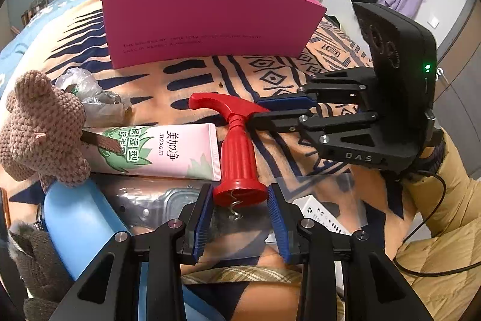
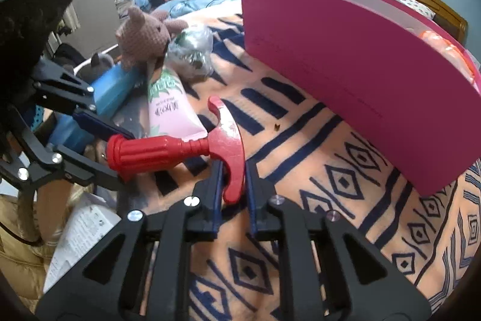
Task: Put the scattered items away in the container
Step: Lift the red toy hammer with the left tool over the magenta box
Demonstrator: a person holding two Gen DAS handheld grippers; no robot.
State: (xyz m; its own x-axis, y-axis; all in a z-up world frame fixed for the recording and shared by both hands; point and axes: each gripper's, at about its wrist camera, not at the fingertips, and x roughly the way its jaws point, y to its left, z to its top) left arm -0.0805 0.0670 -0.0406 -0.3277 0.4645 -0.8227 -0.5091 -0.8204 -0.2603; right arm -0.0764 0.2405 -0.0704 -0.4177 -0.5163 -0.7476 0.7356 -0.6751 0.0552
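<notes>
A red corkscrew (image 1: pixel 237 152) with a T-shaped handle lies just above the patterned blanket. My left gripper (image 1: pixel 240 194) is shut on its round base, one blue pad on each side. My right gripper (image 2: pixel 234 179) is shut on one end of the handle (image 2: pixel 231 140); in the left wrist view the right gripper (image 1: pixel 261 110) comes in from the right. The pink container (image 1: pixel 210 17) (image 2: pixel 360 80) stands open-topped behind the corkscrew, with something orange inside. A pink hand-cream tube (image 1: pixel 168 152) (image 2: pixel 168 107) lies left of the corkscrew.
A brown crochet bear (image 1: pixel 42 128) (image 2: pixel 141 35) and a crumpled plastic bag (image 1: pixel 90 92) sit by the tube. A light blue object (image 1: pixel 78 224), a clear-bagged item (image 1: pixel 156 200) and a white box (image 1: pixel 318 209) lie near me. A person's yellow sleeve (image 1: pixel 445 230) is at right.
</notes>
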